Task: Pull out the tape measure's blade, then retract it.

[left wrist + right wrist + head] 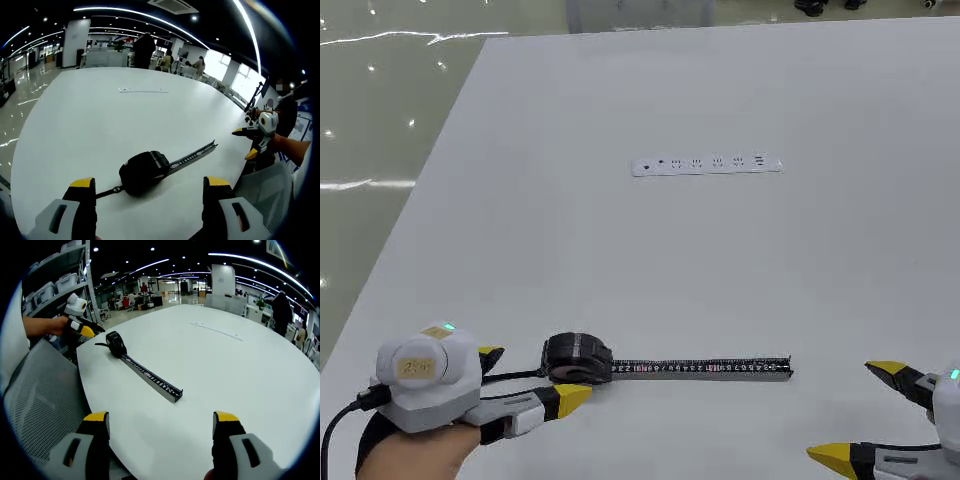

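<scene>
On the white table [720, 260], near your edge, the tape measure [577, 358] lies flat with its blade [705, 368] drawn out to your right. Your left gripper [533, 375] sits just beside the case, jaws spread and pinching nothing. Your right gripper [858, 412], jaws also spread, hovers apart from the blade's end. A power strip [706, 164] lies farther back.

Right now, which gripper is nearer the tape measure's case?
The left gripper, its open jaws beside the black case; the right gripper sits off past the free end of the blade.
</scene>
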A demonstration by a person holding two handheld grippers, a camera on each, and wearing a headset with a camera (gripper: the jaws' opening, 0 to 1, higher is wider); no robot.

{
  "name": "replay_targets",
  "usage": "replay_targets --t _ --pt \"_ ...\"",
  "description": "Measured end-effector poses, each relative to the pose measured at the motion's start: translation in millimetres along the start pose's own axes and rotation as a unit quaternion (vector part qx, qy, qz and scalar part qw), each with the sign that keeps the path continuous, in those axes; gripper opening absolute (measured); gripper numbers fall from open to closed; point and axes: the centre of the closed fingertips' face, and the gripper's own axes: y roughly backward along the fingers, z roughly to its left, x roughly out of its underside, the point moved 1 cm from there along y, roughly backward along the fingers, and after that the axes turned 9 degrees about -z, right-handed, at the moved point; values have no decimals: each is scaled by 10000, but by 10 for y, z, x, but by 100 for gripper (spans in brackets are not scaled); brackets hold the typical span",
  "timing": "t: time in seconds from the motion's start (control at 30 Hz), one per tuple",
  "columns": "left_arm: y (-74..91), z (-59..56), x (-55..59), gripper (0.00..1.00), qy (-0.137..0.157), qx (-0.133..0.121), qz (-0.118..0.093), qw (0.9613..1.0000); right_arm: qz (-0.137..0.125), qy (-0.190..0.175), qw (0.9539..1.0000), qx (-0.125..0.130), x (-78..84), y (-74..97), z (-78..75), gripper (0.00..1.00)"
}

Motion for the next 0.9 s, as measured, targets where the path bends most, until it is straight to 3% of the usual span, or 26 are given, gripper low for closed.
replay_targets --t 0.23,0.57,0.9 --pt "-120 -45 -25 86 101 -12 39 9999 6 -11 10000 -5 13 -7 -6 85" --pt "-276 -46 72 87 379 -158 164 9990 18 -10 10000 -24 31 15 -16 85" --pt "-356 -66 118 86 506 -219 135 9984 45 -14 10000 -38 47 30 -28 85"
